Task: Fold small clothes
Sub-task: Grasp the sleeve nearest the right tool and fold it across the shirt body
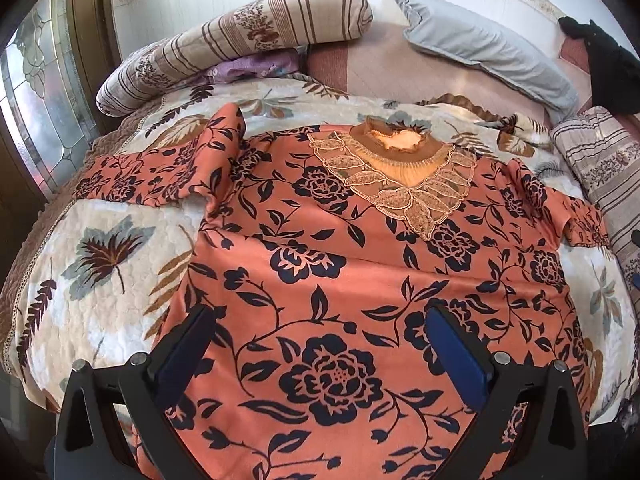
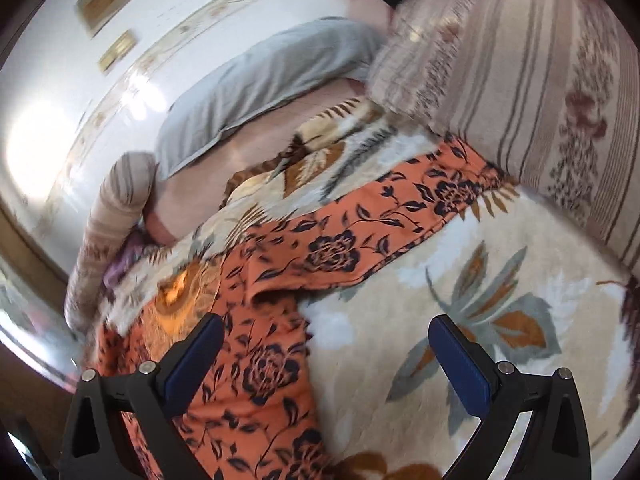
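None of the folding looks done yet, as far as you can judge: the orange floral top (image 1: 344,264) lies spread face up on the leaf-print quilt (image 1: 108,256) of the bed, lace collar (image 1: 400,176) toward the headboard, its body flat with only a few soft ridges. 1 sleeve (image 1: 160,176) at the left is rumpled and bunched near the shoulder, with part of it standing up, while the other sleeve (image 1: 568,216) stretches out toward the striped bolster (image 1: 600,168) at the right; in the right wrist view that sleeve (image 2: 392,220) runs diagonally across the quilt (image 2: 460,320), ending close to the striped bedding (image 2: 540,100). So both sleeves and the body folds are left for you. Your left gripper (image 1: 320,340) hovers low above the lower half of the top, aimed along the garment toward the collar, its 2 blue pads (image 1: 456,356) spread wide with nothing between them; whether they touch the cloth cannot be told. Your right gripper (image 2: 326,356) is tilted and blurred, straddling the garment's right side edge near the underarm, 1 pad over the orange fabric (image 2: 260,380) and the other over bare quilt, jaws likewise spread and empty. A grey pillow (image 1: 488,52) and rolled bedding lie beyond, well apart from the work.
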Available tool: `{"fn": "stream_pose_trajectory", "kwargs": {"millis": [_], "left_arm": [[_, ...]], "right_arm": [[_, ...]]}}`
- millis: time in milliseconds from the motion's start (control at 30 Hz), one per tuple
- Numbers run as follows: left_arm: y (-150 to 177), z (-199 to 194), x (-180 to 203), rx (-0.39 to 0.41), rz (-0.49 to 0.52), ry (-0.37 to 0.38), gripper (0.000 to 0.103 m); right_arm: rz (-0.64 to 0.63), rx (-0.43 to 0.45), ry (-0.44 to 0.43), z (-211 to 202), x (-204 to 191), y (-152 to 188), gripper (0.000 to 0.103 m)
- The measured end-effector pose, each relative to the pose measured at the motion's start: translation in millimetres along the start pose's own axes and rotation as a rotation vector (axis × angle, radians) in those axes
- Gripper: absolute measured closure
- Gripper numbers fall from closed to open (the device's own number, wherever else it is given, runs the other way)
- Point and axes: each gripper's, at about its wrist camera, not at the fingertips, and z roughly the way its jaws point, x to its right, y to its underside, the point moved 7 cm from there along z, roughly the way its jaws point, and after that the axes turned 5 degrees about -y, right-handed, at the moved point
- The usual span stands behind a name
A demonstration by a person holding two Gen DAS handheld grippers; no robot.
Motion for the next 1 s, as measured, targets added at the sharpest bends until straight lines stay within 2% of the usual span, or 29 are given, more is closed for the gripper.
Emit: {"fn": "stream_pose_trajectory", "kwargs": {"millis": [100,300,400,467,533,600,667,700,733,833,900,1000], "left_arm": [[-2,9,-1,-0.011,0.0,0.001,0.0],[-6,27,-24,-0.024,-0.063,0.025,0.0],[-12,37,-50,-0.021,-0.112,0.013,0.0],[-16,44,-72,-0.018,-0.15,-0.009,0.0],[-19,51,-95,-0.017,-0.184,-0.041,0.0],[-20,58,-118,-0.018,-0.206,-0.068,0.0],[-20,62,-138,-0.012,-0.22,-0.097,0.0],[-20,64,-150,-0.01,-0.228,-0.112,0.0],[-20,65,-161,-0.006,-0.241,-0.123,0.0],[-22,65,-200,0.034,-0.314,-0.161,0.0],[-20,68,-225,0.048,-0.38,-0.179,0.0],[-13,70,-249,0.04,-0.469,-0.17,0.0]], "right_arm": [[0.13,-0.031,0.005,26,44,-20,0.0],[0.406,0.008,-0.031,63,116,-67,0.0],[0.464,0.014,0.031,85,142,-84,0.001],[0.501,-0.003,0.045,102,151,-89,0.009],[0.492,0.024,0.079,111,153,-100,0.012],[0.476,0.017,0.116,122,154,-109,0.035],[0.497,-0.01,0.145,132,161,-112,0.085],[0.495,-0.021,0.148,136,162,-114,0.09],[0.47,-0.021,0.16,135,159,-118,0.095],[0.302,0.03,0.148,118,113,-140,0.096],[0.224,0.077,0.079,100,64,-155,0.097],[0.083,0.133,-0.081,71,-43,-173,0.097]]}}
